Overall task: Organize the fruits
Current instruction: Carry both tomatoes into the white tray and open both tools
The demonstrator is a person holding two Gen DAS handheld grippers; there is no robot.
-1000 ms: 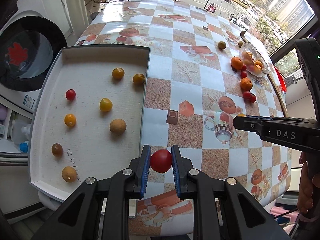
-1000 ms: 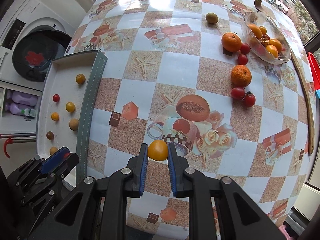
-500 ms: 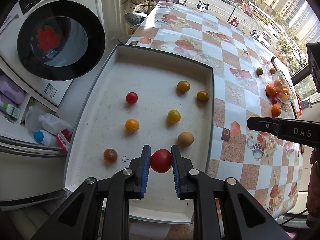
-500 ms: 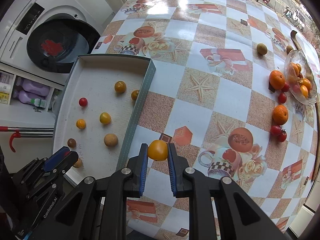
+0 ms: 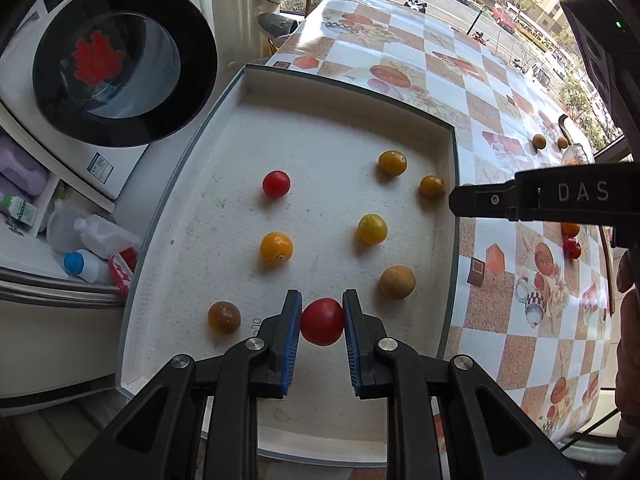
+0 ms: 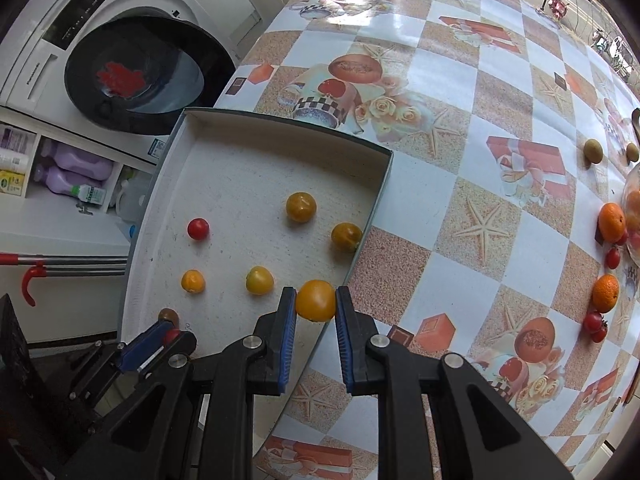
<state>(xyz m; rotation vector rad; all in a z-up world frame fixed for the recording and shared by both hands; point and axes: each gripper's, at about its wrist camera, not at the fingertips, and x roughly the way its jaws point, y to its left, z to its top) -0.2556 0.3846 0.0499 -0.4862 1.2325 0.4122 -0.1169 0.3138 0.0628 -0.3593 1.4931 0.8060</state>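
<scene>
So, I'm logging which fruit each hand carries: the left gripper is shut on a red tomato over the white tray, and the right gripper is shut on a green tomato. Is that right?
Not quite. The right gripper is shut on an orange-yellow tomato, not a green one, as the right wrist view shows. The rest holds: the left gripper is shut on a red tomato over the white tray.

You are in a home laundry corner; white front-loading washing machine [image 5: 120, 68]; purple detergent bottles [image 6: 76, 170]; patterned oilcloth-covered table [image 6: 460, 128].
</scene>
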